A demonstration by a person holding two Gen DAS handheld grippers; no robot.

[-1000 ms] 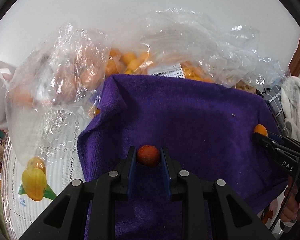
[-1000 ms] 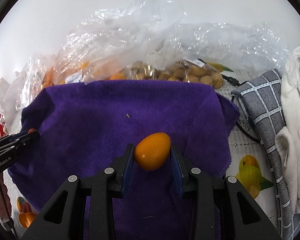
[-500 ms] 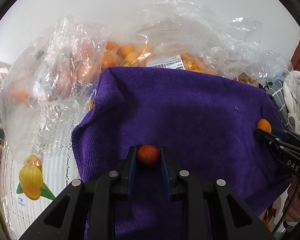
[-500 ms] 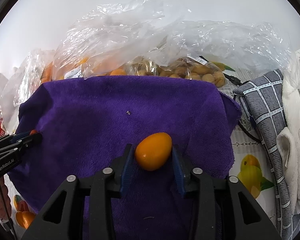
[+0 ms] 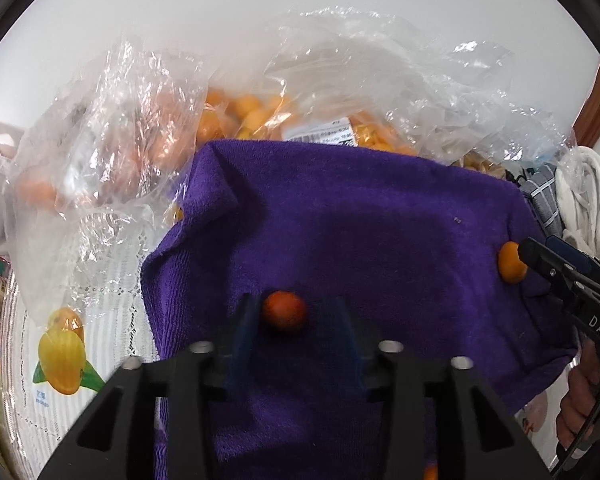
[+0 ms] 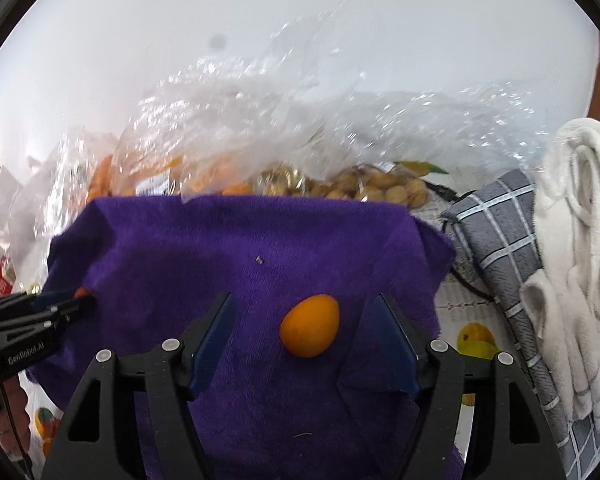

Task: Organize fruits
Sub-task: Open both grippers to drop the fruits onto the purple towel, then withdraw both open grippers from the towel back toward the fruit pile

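A small red-orange fruit (image 5: 285,312) lies on the purple towel (image 5: 360,220) between the fingers of my left gripper (image 5: 294,304). The jaws are opening: the fruit sits close by the left pad, with a gap to the right pad. In the right wrist view an oval orange fruit (image 6: 310,326) rests on the towel (image 6: 240,232) inside my right gripper (image 6: 303,298). Those jaws are opening wide, and neither pad touches it. Each gripper shows in the other's view: the right gripper (image 5: 534,254) beside its orange fruit (image 5: 512,262), the left gripper (image 6: 82,302) at the towel's left edge.
Clear plastic bags of orange fruits (image 5: 260,112) and of brownish round fruits (image 6: 380,188) crowd the far side of the towel. A grey checked cloth (image 6: 496,232) and a white towel (image 6: 572,240) lie to the right. The white tablecloth has mango prints (image 5: 62,350).
Both grippers' jaws have opened off the fruits they gripped, and both fruits now lie on the towel. The right gripper has drawn back a little from its fruit.
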